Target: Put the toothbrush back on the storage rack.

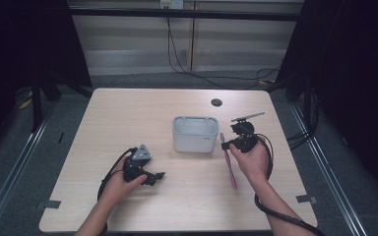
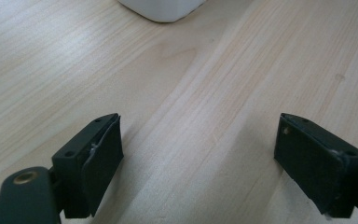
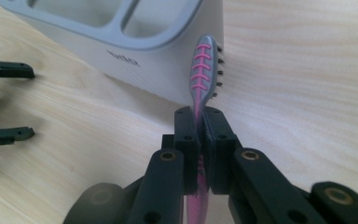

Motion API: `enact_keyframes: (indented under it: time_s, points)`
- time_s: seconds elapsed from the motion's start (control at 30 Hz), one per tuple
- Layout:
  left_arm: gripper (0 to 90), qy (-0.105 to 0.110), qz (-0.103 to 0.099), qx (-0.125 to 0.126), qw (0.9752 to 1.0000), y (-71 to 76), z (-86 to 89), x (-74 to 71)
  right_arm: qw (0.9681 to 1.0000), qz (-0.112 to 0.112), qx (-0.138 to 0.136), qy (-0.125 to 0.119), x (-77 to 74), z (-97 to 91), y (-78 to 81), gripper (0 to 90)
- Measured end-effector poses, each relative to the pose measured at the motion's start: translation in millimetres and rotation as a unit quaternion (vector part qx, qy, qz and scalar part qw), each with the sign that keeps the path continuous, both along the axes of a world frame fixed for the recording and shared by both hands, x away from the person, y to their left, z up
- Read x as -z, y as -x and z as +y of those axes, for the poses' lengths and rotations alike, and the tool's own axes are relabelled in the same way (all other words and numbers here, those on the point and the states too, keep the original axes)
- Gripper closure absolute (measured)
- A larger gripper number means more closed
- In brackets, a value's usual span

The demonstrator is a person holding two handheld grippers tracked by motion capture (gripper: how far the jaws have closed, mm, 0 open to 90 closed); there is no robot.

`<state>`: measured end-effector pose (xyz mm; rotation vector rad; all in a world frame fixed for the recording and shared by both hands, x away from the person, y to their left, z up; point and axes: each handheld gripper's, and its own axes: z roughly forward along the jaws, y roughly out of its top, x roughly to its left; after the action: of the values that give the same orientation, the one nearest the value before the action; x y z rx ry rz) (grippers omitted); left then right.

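Our right tool (image 3: 198, 135) clamped on pink toothbrush (image 3: 204, 70), head up; white holder (image 1: 194, 133) just left. Left tool (image 2: 198, 154) wide open, empty.

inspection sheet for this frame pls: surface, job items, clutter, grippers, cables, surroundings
Surface: light wooden table, bare, round hole near far edge.
Job's things: pink toothbrush in the right gripper, head beside the white holder.
Clutter: nothing seen.
Grippers: right gripper shut on the toothbrush; left gripper open, low over the table.
Cables: gripper cable trails off near edge; black wires on floor behind.
Surroundings: dark curtains, pale wall panels.
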<state>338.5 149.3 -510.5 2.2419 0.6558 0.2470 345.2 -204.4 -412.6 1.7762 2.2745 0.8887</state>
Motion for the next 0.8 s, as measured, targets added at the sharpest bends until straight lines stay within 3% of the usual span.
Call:
enact_keyframes:
  time_s: [0.4,0.8]
  points:
    - [14.8,0.001,0.0,0.0,1.0,0.0,-0.1,0.2,0.9971,-0.072,0.014,-0.021,-23.2,-6.9,2.3,85.9]
    - [14.8,0.001,-0.001,0.0,1.0,0.0,-0.1,0.2,0.9923,-0.116,0.023,-0.037,-35.0,-10.1,2.7,86.0]
